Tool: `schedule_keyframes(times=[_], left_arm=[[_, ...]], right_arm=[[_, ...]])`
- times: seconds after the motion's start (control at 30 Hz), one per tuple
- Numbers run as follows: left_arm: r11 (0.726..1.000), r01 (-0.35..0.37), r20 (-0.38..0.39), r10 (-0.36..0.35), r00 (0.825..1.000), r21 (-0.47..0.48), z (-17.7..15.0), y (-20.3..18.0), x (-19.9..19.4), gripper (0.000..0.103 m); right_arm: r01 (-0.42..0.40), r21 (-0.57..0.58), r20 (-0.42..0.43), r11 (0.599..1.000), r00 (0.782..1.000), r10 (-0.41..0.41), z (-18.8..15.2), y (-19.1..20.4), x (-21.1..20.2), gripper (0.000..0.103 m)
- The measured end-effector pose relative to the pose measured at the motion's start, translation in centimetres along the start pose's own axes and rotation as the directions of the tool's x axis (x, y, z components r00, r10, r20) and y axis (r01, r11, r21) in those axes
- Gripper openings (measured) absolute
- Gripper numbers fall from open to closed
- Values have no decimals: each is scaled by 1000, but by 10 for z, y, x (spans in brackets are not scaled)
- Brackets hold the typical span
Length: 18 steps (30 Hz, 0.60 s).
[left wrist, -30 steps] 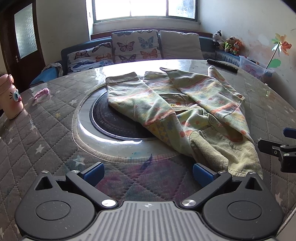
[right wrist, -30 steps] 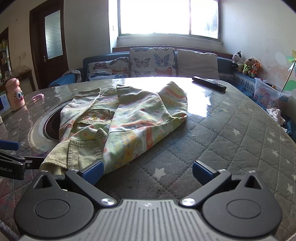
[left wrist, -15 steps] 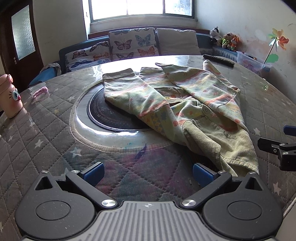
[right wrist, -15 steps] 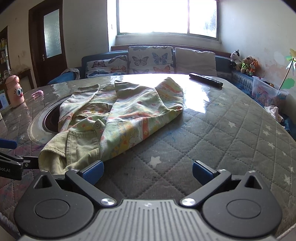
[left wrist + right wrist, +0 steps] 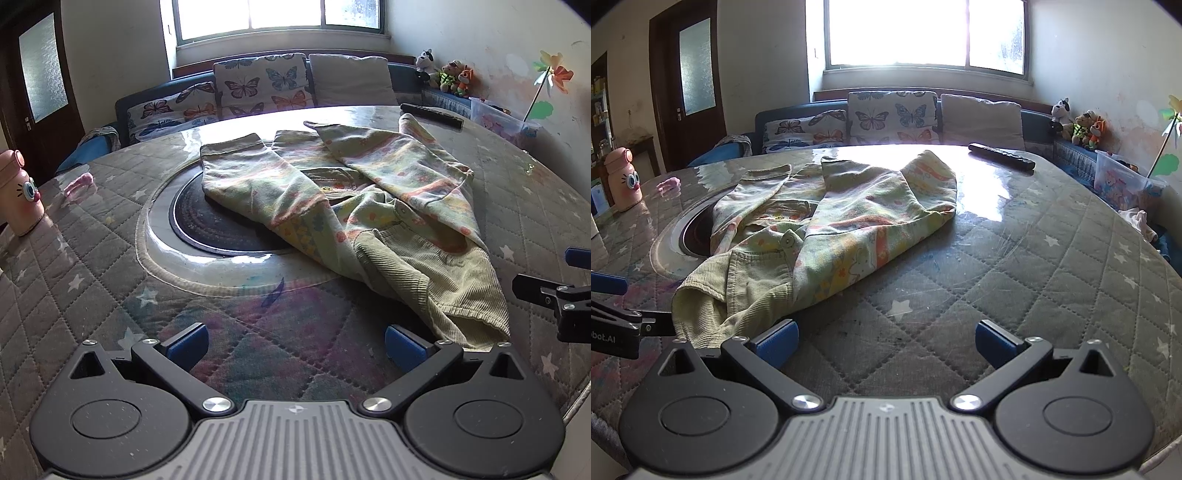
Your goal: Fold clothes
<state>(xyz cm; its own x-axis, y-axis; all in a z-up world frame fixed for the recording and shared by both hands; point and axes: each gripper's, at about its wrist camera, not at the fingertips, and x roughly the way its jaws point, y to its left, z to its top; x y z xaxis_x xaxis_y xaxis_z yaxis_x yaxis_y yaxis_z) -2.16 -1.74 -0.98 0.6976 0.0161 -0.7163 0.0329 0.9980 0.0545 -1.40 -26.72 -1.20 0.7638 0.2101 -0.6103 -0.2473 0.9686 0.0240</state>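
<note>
A pale green patterned child's jacket (image 5: pixel 369 199) with a corduroy hem lies partly folded on the round quilted table (image 5: pixel 92 280), both sleeves laid across its body. It also shows in the right wrist view (image 5: pixel 831 229). My left gripper (image 5: pixel 295 341) is open and empty, just short of the jacket's near hem. My right gripper (image 5: pixel 886 341) is open and empty over bare table, its left finger beside the corduroy corner (image 5: pixel 701 306). Each gripper shows at the edge of the other's view.
A dark round inset (image 5: pixel 214 225) sits in the table's middle, partly under the jacket. A pink bottle (image 5: pixel 18 195) stands at the far left. A remote control (image 5: pixel 1001 155) lies at the far edge. A sofa with butterfly cushions (image 5: pixel 258 88) is behind.
Both grippers have drawn back slightly toward the table's near edge. The jacket has not moved and both grippers stay open.
</note>
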Motion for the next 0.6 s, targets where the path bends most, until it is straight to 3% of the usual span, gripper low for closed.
schedule_keyframes(times=[0.6], left_arm=[[1000, 10, -13, -10, 1000, 18, -4, -6, 2, 103]], right_arm=[[-1, -1, -13, 1000, 1000, 1, -4, 0, -1, 103]])
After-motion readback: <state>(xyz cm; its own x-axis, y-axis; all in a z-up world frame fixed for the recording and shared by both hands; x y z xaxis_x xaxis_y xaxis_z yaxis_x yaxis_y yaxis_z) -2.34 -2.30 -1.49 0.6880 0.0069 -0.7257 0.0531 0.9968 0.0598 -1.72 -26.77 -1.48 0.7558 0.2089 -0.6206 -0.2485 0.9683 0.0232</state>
